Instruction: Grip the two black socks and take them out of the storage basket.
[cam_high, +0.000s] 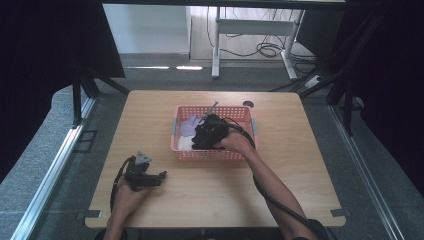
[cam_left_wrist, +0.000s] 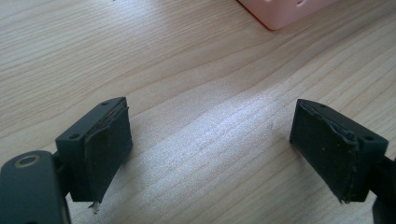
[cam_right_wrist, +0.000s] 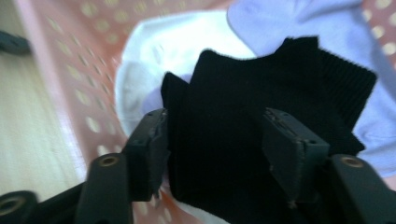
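R gripper (cam_right_wrist: 215, 140) in the basket (cam_high: 214, 154), fingers half open around a black cloth (cam_right_wrist: 261, 88). L gripper (cam_left_wrist: 210, 149) rests on the bench (cam_high: 210, 195), fingers wide open, empty.

We can read no text, label, brand, number or sign anywhere in these views.

Grey carpet floor (cam_high: 45, 165), white desk frame (cam_high: 252, 30)
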